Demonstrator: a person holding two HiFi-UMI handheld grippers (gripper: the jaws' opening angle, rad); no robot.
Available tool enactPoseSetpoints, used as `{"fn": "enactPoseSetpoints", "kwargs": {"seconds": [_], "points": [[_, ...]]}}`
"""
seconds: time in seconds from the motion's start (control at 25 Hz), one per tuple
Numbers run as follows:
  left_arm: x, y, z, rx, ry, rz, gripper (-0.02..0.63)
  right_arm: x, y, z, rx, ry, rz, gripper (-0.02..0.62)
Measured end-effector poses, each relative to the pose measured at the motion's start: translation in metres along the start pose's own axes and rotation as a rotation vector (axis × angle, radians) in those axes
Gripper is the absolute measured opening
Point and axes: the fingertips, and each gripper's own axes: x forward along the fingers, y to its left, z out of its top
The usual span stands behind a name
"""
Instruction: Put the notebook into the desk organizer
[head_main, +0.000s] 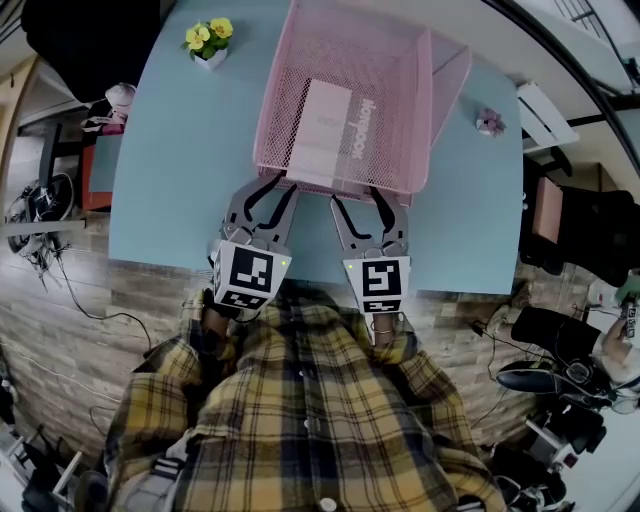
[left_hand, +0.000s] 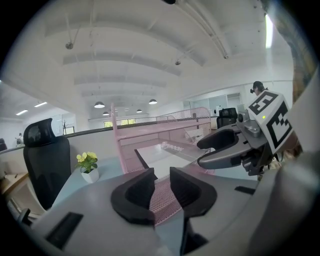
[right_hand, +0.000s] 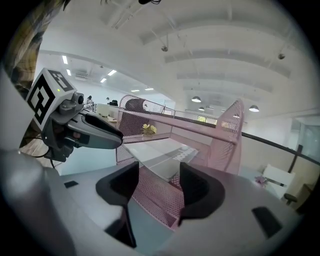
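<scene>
1. The table (head_main: 160, 170) has a pale blue top. You stand at its near edge, and your plaid shirt (head_main: 300, 410) fills the bottom of the head view.
2. The desk organizer (head_main: 275, 110) is a pink wire-mesh tray. It stands at the middle of the table's far edge, with its near rim toward your grippers.
3. The notebook (head_main: 322, 125) is pale pink and lies flat on the organizer's floor, left of its middle.
4. Your left gripper (head_main: 272, 190) is at the organizer's near left corner.
   - Its jaws stand a narrow gap apart, and pink mesh shows through the gap.
   - The pads appear to hold nothing, though from this angle a light touch on the mesh cannot be ruled out.
5. Your right gripper (head_main: 362, 200) is at the organizer's near rim, right of its middle.
   - Its jaws stand wider apart than the left pair, with mesh seen between them.
   - The pads are clear of the mesh, and nothing is gripped.
6. A potted plant (head_main: 209, 42) with yellow flowers in a white pot stands at the table's far left corner.
7. A small pink ornament (head_main: 489, 123) sits near the table's right edge, apart from the organizer.
8. The room is an open office.
   - The ceiling is white and beamed, with round hanging lamps (left_hand: 99, 105).
   - A black office chair (left_hand: 47, 160) stands beyond the table's far left corner.
   - Cables (head_main: 75, 290) trail across the wood-pattern floor (head_main: 60, 330).
</scene>
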Motion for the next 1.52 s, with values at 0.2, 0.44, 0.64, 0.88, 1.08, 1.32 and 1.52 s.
{"fn": "enactPoseSetpoints", "kwargs": {"seconds": [0.2, 0.44, 0.64, 0.88, 1.08, 1.32, 1.52], "points": [[-0.012, -0.001, 0.006, -0.020, -0.032, 0.008, 0.089, -0.012, 0.002, 0.010, 0.019, -0.036, 0.010, 0.259], [-0.033, -0.010, 0.019, -0.038, -0.087, 0.012, 0.089, -0.035, 0.002, 0.024, 0.068, -0.098, 0.020, 0.232], [-0.053, -0.019, 0.028, -0.083, -0.124, 0.001, 0.078, -0.061, 0.000, 0.032, 0.129, -0.144, 0.030, 0.189], [-0.074, -0.029, 0.032, -0.156, -0.163, -0.030, 0.050, -0.085, -0.004, 0.037, 0.208, -0.186, 0.039, 0.128], [-0.087, -0.037, 0.033, -0.195, -0.183, -0.054, 0.029, -0.101, -0.003, 0.034, 0.246, -0.191, 0.047, 0.075], [-0.094, -0.042, 0.028, -0.213, -0.184, -0.064, 0.012, -0.114, 0.001, 0.026, 0.264, -0.182, 0.055, 0.025], [-0.098, -0.045, 0.027, -0.231, -0.187, -0.072, -0.008, -0.123, -0.001, 0.019, 0.293, -0.179, 0.051, 0.005]]}}
